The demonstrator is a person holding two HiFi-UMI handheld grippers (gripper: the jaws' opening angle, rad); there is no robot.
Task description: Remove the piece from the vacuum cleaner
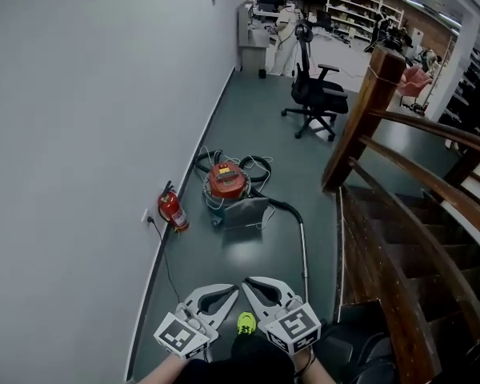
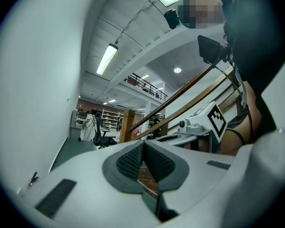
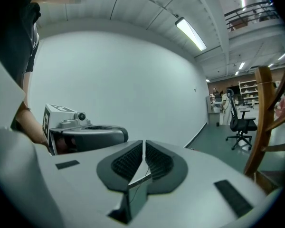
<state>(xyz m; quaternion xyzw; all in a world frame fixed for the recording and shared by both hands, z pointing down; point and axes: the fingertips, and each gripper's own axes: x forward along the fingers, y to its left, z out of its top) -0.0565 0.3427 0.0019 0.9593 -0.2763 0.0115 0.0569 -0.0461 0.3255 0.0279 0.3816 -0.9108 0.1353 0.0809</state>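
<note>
The vacuum cleaner [image 1: 226,181] has a red-orange top and stands on the dark floor by the white wall, well ahead of me. Its black hose loops around it, and a metal wand [image 1: 304,250] runs from it toward me. A grey boxy piece [image 1: 246,212] sits against its near side. My left gripper [image 1: 233,290] and right gripper [image 1: 247,282] are side by side at the bottom of the head view, far short of the vacuum. Both are shut with nothing between the pads [image 2: 133,160] [image 3: 156,160]. Neither gripper view shows the vacuum.
A red fire extinguisher [image 1: 174,210] stands against the wall left of the vacuum, by a wall socket with a cable. A black office chair [image 1: 316,94] is farther down the corridor. A wooden stair railing [image 1: 368,110] and steps fill the right side.
</note>
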